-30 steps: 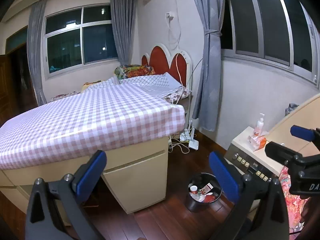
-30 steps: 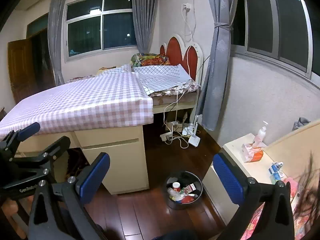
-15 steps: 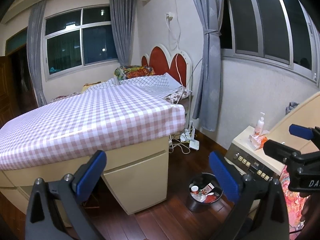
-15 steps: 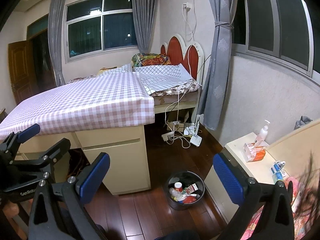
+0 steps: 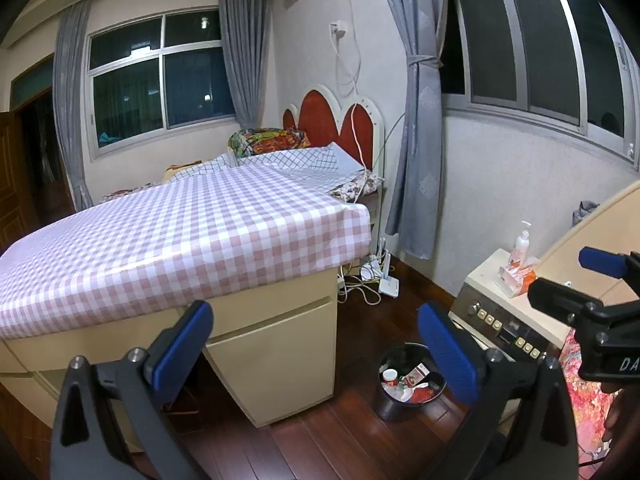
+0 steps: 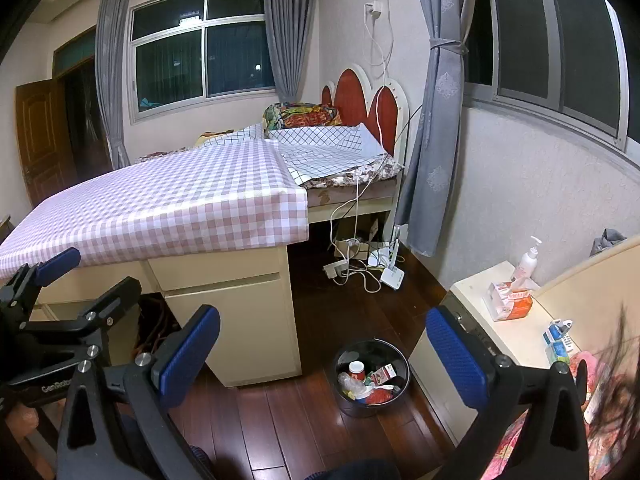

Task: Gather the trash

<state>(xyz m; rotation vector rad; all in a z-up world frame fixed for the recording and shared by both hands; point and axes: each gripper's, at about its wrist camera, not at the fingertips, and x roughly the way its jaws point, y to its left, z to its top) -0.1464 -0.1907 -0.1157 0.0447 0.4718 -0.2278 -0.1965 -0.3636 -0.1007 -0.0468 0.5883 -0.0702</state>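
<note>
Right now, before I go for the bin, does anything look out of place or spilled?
No spill shows. The bin stands upright on the floor with its trash inside. The one untidy spot is the tangle of cables and plugs loose on the floor beside the bed.

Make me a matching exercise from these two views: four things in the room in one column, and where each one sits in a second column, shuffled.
Things:
1. trash bin
2. pump bottle
3. power strip
4. colourful pillow

Places:
A. at the head of the bed, by the red headboard
B. on the cream cabinet top
C. on the wood floor between bed and cabinet, holding rubbish
D. on the floor under the bed's head end, among white cables

Pairs: 1-C, 2-B, 3-D, 4-A
</note>
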